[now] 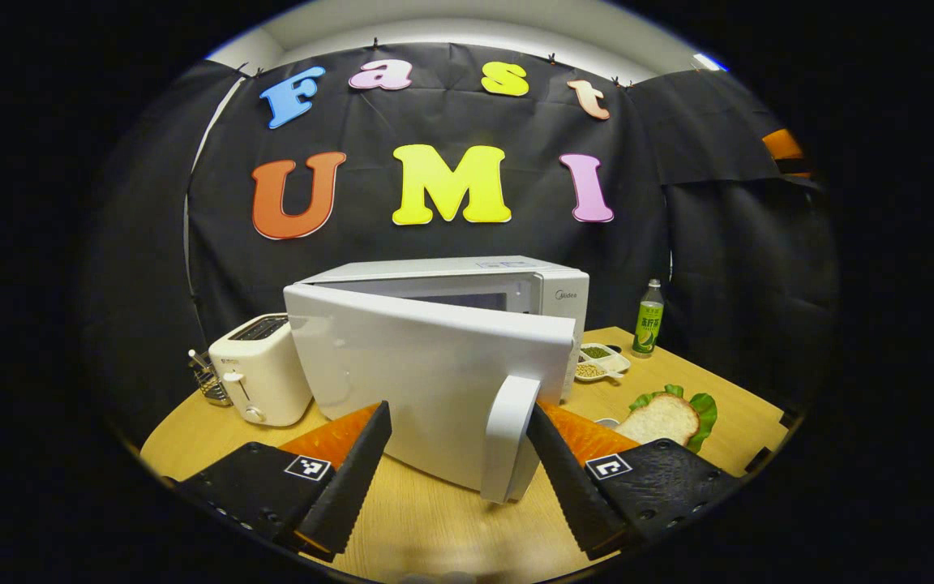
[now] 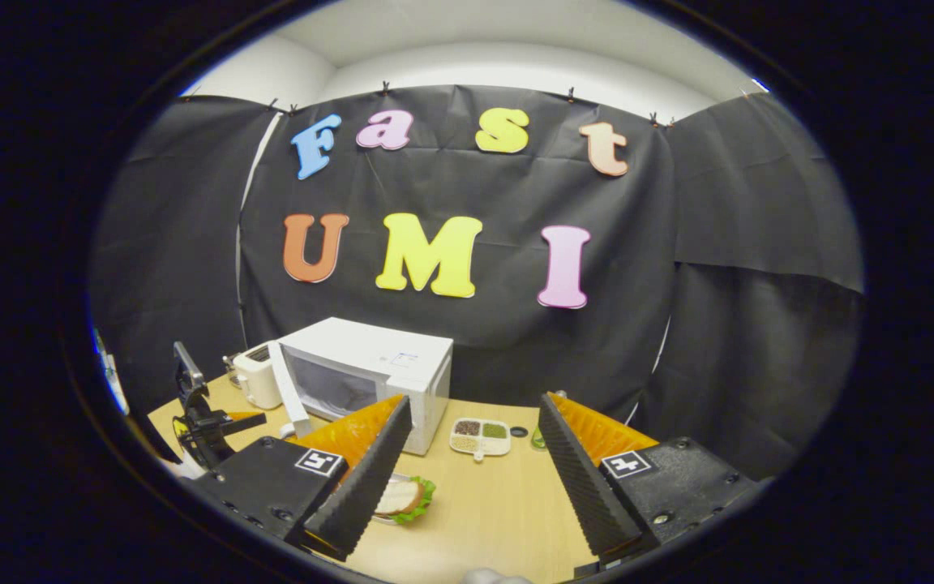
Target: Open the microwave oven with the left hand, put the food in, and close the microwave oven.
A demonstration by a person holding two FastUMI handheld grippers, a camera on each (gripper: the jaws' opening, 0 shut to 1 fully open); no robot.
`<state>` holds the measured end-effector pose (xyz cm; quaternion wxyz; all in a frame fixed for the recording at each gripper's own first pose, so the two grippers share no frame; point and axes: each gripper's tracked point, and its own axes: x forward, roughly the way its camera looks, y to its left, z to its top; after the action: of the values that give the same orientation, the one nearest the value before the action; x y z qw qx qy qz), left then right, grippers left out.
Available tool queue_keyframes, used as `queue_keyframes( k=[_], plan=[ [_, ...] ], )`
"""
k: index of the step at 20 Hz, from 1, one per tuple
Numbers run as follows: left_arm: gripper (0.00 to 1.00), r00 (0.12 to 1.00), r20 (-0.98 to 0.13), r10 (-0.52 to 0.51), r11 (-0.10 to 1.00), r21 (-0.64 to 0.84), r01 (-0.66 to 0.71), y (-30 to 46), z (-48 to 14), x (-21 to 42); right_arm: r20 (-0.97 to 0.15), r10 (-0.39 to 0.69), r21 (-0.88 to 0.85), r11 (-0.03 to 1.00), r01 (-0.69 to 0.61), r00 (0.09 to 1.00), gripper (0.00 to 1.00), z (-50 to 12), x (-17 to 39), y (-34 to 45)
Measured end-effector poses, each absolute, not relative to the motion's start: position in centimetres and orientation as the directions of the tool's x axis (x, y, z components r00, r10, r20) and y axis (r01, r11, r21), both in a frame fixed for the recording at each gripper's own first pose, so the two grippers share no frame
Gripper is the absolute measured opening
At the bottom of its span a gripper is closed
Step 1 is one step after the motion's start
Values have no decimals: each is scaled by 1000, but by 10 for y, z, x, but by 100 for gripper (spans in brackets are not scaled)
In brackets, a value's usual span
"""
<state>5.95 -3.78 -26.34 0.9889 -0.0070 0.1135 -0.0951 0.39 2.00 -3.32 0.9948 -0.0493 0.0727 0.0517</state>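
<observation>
While the microwave stands on the wooden table with its door swung partly open, the left gripper is held with fingers spread, the door handle seen between them with no contact made. The sandwich is laid to the right of the microwave; a toaster is set at its left. The right gripper is held wide open above the table, nothing between its fingers, the sandwich seen in front of the microwave

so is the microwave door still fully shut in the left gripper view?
No: the microwave door stands swung partly open, with its handle between the open fingers of the left gripper and the cavity showing behind it.
</observation>
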Motion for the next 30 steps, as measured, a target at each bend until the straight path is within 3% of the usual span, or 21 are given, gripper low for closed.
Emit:
queue_keyframes(
  k=[3,11,12,16,22,23,24,25,26,27,30],
  plan=[
    [98,962,-225,-154,987,9,160,-19,-263,44,-150,127,-90,986,-141,980,96,-36,3,34],
    [96,963,-265,-59,998,11,64,43,-267,-2,-182,196,-70,975,-212,964,100,-55,8,68],
    [96,962,-270,-41,999,18,47,53,-268,-7,-188,203,-69,973,-219,961,96,-58,9,73],
    [96,957,-287,39,998,56,-24,100,-269,-27,-209,222,-57,970,-238,952,100,-74,10,85],
    [97,939,-283,194,979,111,-168,177,-262,-55,-241,231,-40,968,-248,942,97,-97,17,88],
    [89,936,-281,211,976,116,-186,186,-258,-58,-249,231,-37,968,-248,941,97,-102,19,87],
    [96,934,-278,226,973,118,-200,191,-256,-61,-260,230,-35,968,-247,938,100,-109,22,85],
    [87,932,-275,236,970,121,-210,194,-252,-62,-272,231,-30,968,-248,934,100,-116,24,84],
    [85,932,-272,240,969,125,-213,196,-249,-64,-288,232,-23,968,-249,929,96,-125,27,82],
    [95,931,-270,245,968,127,-218,197,-247,-66,-305,236,-15,967,-253,922,96,-135,30,80],
    [96,936,-263,234,971,117,-210,187,-240,-67,-370,247,30,967,-254,896,100,-170,38,73]
  ],
)
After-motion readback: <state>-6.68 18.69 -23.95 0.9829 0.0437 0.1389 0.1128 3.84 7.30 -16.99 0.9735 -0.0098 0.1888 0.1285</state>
